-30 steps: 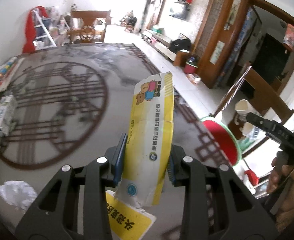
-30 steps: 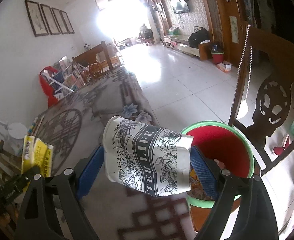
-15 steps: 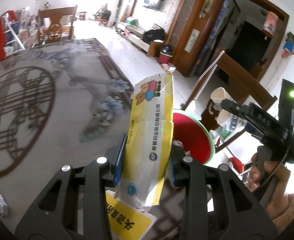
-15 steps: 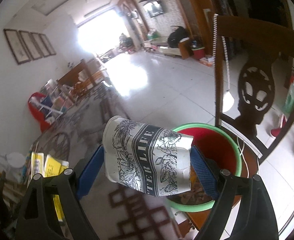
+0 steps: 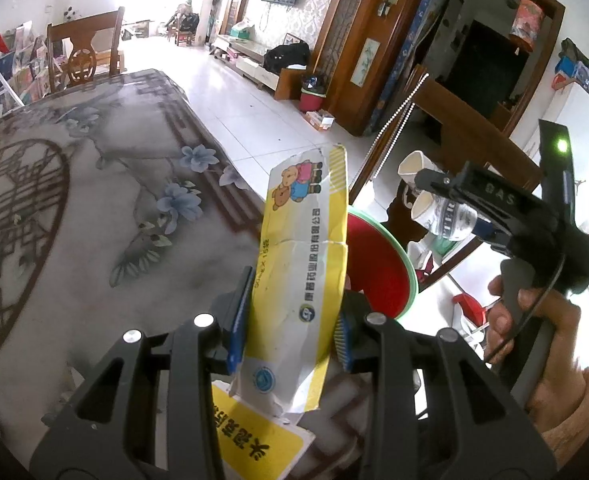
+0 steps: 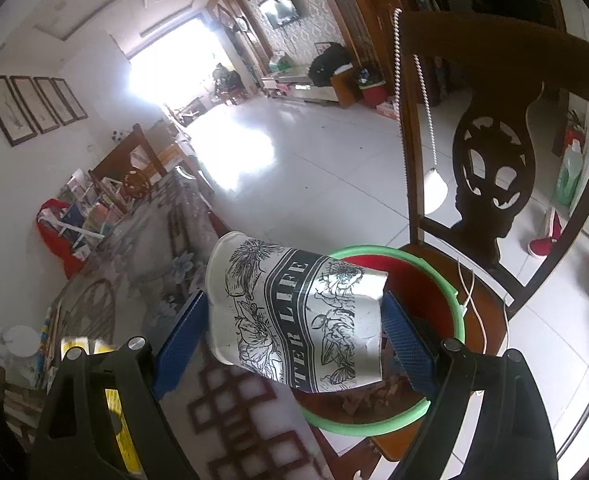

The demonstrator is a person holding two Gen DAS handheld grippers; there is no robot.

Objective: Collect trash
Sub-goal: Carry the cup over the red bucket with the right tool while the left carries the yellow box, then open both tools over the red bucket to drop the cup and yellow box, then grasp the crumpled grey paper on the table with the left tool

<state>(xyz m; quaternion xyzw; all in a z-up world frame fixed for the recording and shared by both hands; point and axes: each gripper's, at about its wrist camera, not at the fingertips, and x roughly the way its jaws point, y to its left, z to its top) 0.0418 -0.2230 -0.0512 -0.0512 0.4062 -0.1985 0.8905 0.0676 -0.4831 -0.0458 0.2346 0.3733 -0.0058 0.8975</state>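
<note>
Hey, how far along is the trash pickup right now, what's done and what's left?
Done: both pieces are picked up, and some brown scraps already lie in the red bin. In hand: the left gripper is clamped on the yellow box; the right gripper grips the crumpled paper cup right at the bin's green rim. Left: releasing both into the bin; neither has been dropped yet.

The red bin (image 6: 434, 280) on the wooden chair (image 6: 494, 152) opens upward unobstructed; the chair's carved back rises behind it, the table (image 5: 94, 208) edge beside it.
</note>
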